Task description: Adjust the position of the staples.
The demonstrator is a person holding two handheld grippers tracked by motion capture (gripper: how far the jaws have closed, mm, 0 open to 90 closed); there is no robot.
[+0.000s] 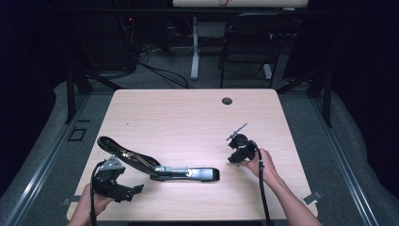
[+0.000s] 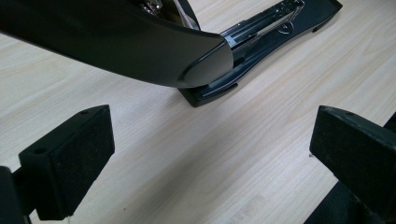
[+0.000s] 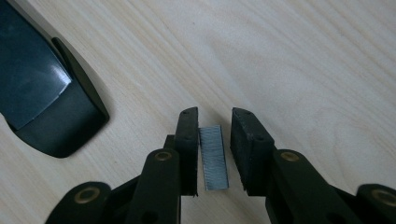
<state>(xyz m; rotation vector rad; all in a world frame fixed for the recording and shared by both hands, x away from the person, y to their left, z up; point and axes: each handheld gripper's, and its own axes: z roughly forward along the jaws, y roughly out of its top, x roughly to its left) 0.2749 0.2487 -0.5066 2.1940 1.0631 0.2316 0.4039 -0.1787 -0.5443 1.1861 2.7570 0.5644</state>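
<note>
Right tongs (image 3: pixel 214 151) straddle the staples (image 3: pixel 214 158), not yet clenched, beside the opened stapler (image 1: pixel 160 165); left tongs (image 2: pixel 210 154) wait released.

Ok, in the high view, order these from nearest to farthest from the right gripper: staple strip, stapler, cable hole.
1. Staple strip: between the right gripper's jaws, on the table.
2. Stapler: lying open, to the gripper's left; its base end comes closest.
3. Cable hole: at the table's far edge, well beyond the gripper.
</note>
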